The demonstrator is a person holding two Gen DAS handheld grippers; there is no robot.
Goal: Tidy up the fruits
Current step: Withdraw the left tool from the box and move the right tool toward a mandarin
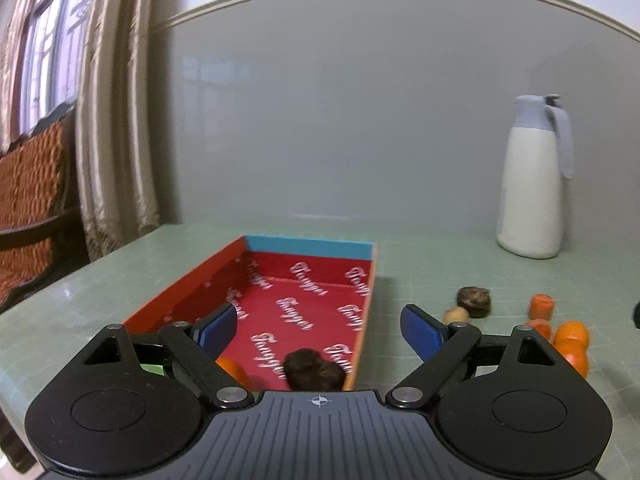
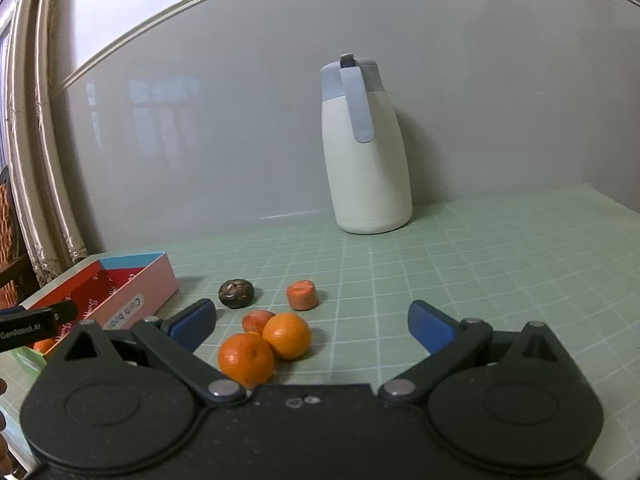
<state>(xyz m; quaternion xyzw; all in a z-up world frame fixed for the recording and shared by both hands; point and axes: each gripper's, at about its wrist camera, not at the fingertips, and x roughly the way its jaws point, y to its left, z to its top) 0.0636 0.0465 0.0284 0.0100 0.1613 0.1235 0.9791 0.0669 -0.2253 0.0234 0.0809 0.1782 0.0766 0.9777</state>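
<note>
A red open box with a blue far wall lies on the green mat; it also shows in the right wrist view. Inside it lie a dark brown fruit and an orange fruit. My left gripper is open and empty above the box's near end. My right gripper is open and empty, just behind two oranges. Beyond them lie a reddish-orange piece, a cut carrot-like piece and a dark brown fruit. A small tan fruit shows only in the left wrist view.
A white thermos jug with a grey-blue lid stands at the back by the grey wall. The green gridded mat stretches to the right. Curtains and a wooden chair stand to the left beyond the table edge.
</note>
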